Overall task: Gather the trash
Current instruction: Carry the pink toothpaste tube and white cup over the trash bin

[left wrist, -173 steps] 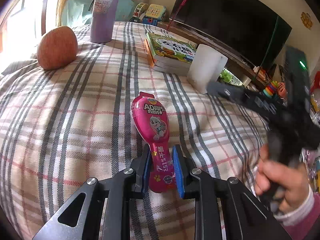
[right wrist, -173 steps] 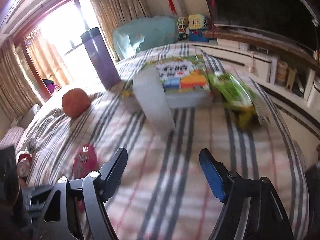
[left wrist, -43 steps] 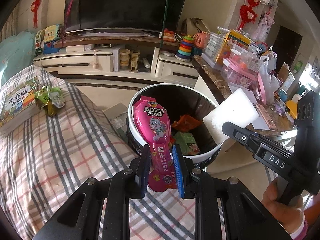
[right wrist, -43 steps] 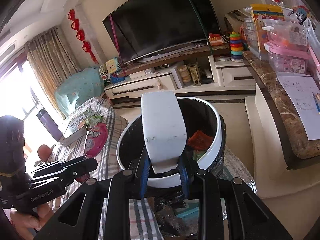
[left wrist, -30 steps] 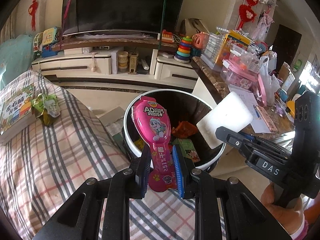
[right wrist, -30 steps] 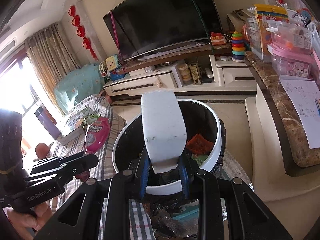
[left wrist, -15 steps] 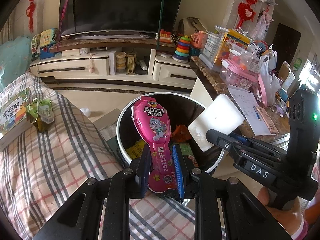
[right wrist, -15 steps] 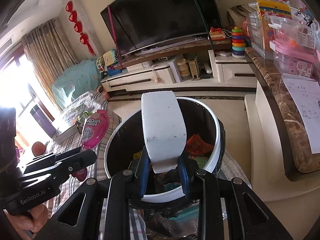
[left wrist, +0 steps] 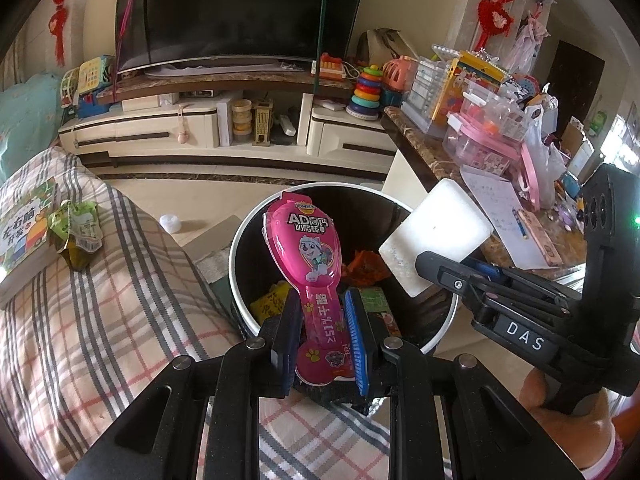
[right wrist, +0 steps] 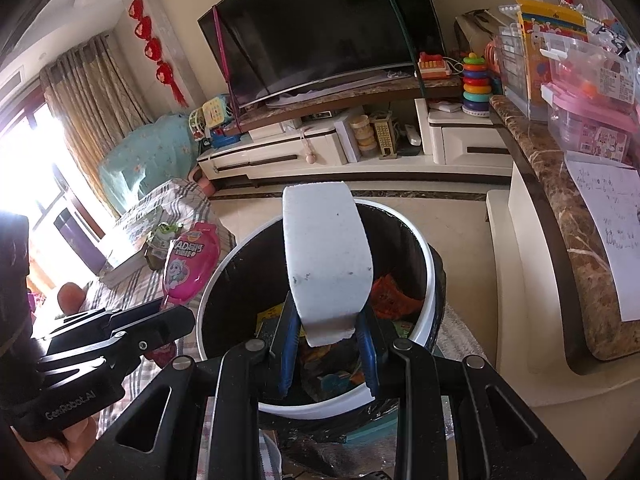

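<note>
Both tongs [left wrist: 320, 330] [right wrist: 328, 344] tilted over bin [left wrist: 240, 240]

Glossy pink plastic wrapper [left wrist: 310, 264], matt, seemingly foam white block [right wrist: 326, 264], checked cloth cover [left wrist: 100, 312]

The trash bin [left wrist: 240, 256] stands on the floor just beside the bed [left wrist: 100, 320] edge; the snack packet [left wrist: 76, 236] lies beside the book [left wrist: 24, 228] on the bed.

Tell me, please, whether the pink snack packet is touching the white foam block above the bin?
Apart. The left wrist view shows dark bin interior between the pink snack packet and the white foam block.
</note>
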The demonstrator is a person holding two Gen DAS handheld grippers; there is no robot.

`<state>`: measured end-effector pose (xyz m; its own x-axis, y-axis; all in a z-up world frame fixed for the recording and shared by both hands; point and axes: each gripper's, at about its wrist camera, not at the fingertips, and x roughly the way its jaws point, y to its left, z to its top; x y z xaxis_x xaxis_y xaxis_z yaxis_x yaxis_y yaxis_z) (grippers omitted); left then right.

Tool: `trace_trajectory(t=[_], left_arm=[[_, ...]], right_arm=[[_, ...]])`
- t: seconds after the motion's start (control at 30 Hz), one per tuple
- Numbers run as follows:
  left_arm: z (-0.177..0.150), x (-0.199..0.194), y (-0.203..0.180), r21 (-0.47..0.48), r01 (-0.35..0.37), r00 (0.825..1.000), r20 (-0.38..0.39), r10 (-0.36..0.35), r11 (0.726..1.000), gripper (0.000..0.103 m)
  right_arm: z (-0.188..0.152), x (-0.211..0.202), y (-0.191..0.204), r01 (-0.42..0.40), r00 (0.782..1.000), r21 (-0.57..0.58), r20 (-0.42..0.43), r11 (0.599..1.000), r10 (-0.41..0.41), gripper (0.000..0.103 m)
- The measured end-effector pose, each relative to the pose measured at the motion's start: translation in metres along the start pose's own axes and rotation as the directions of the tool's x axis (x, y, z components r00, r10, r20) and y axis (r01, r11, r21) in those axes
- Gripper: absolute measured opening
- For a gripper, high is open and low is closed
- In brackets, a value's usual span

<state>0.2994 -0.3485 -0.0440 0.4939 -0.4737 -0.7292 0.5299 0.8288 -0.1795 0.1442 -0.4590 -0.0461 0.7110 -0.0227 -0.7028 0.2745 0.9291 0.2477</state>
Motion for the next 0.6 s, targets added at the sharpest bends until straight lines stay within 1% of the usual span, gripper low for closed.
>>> trace_trajectory(t=[0.6], left_arm=[[0.011,0.019,0.001,-0.008,-0.009,1.0,-0.023,0.008,1.0,0.021]], right_arm=[[0.007,0.012,-0.003,0.007,0.999,-0.018,-0.034,1.0,-0.007,0.027]])
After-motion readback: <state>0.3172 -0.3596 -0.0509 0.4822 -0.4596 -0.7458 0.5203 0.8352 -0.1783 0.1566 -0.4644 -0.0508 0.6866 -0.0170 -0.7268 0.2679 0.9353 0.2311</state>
